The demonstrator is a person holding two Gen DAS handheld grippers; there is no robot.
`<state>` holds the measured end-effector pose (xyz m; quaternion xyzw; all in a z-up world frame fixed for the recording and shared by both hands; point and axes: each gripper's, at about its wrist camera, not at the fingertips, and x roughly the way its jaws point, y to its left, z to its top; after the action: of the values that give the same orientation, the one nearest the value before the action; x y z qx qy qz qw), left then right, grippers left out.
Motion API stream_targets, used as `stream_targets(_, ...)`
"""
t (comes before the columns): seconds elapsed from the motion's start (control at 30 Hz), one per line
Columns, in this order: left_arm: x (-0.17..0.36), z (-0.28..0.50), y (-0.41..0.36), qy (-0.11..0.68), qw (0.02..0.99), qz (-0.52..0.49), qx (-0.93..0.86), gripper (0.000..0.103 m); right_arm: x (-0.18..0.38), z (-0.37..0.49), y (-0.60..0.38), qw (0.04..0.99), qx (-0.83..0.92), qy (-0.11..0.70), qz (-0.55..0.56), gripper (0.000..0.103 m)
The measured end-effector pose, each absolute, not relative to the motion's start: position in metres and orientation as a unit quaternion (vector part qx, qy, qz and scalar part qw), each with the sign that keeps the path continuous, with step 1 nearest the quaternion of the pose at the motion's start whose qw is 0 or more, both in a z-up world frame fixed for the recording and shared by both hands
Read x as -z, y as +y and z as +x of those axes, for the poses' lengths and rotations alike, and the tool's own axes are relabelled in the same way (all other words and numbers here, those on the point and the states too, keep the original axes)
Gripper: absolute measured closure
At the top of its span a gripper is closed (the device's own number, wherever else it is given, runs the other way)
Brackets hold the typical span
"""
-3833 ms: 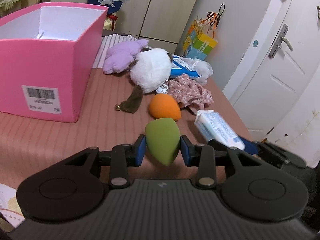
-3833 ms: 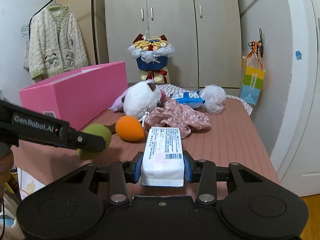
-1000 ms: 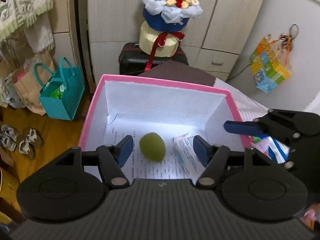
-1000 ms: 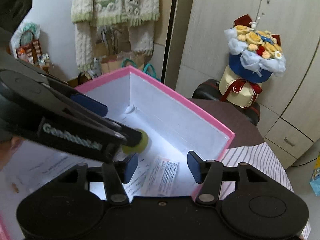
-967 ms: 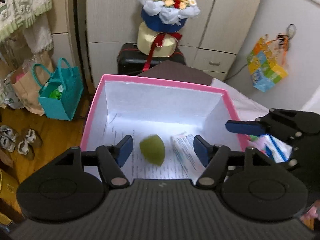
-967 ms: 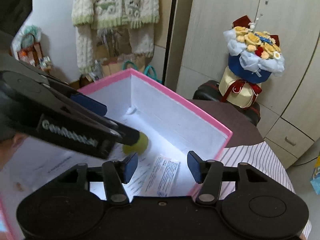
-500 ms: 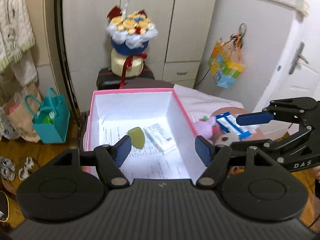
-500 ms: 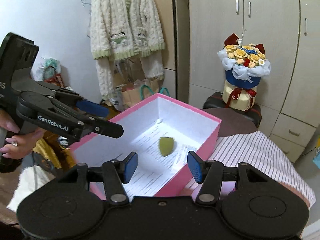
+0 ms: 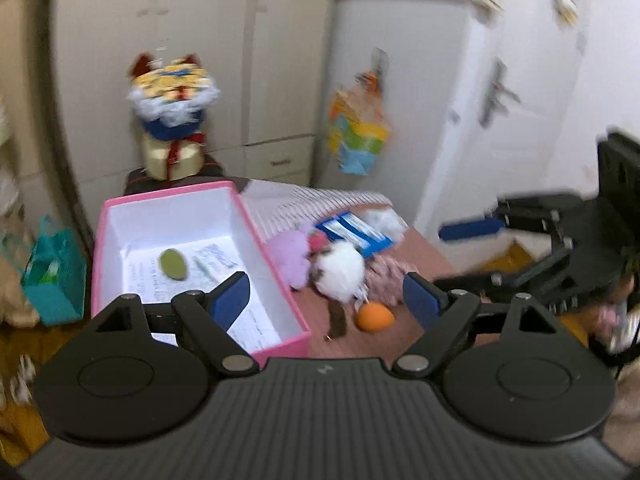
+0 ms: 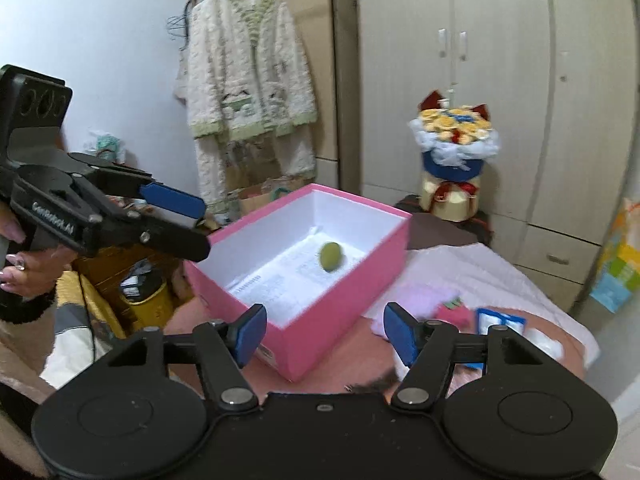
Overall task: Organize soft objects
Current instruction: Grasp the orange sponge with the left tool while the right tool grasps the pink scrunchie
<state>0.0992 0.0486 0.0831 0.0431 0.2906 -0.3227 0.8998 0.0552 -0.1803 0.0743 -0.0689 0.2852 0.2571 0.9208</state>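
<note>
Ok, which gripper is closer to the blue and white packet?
Right. The right gripper hangs just beside the blue and white packet; the left gripper is across the pink box from it. Both jaws are opening, nothing between them.

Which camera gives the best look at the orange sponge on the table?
The left wrist view. The orange sponge lies in plain sight there on the table, in front of the white plush toy and right of the pink box. The right wrist view shows none of it; its gripper body hides that part of the table.
</note>
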Motion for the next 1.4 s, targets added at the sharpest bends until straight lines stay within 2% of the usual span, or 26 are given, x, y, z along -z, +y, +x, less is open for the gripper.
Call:
stream_targets(0.2,-0.053,0.085,0.018,0.264,0.904,0.049,0.333,0.019,-0.047,0.047,-0.204,0.927,-0.222,0.299,-0.043,0.033)
stream_targets(0.6,0.008,0.102,-0.039,0.352,0.849,0.026,0.394,0.020,0.002,0.063,-0.248,0.924,-0.200,0.326,-0.010,0.031)
stream_targets(0.77,0.030,0.109,-0.054,0.355,0.839,0.018,0.413,0.021,0.024,0.076,-0.264,0.925,-0.194,0.327,-0.013,0.031)
stream_targets(1.0,0.060,0.128,-0.069,0.367,0.843,-0.001,0.392,0.021,0.052,0.098,-0.281,0.934,-0.202,0.293,-0.026,0.024)
stream_targets(1.17,0.077,0.131,-0.084,0.333,0.872,0.040,0.356,0.022,0.066,0.118,-0.288,0.936,-0.202,0.285,-0.031,0.024)
stream_targets(1.4,0.093,0.134,-0.099,0.307,0.892,0.068,0.325,0.023,0.087,0.141,-0.287,0.932,-0.214,0.287,-0.047,0.019)
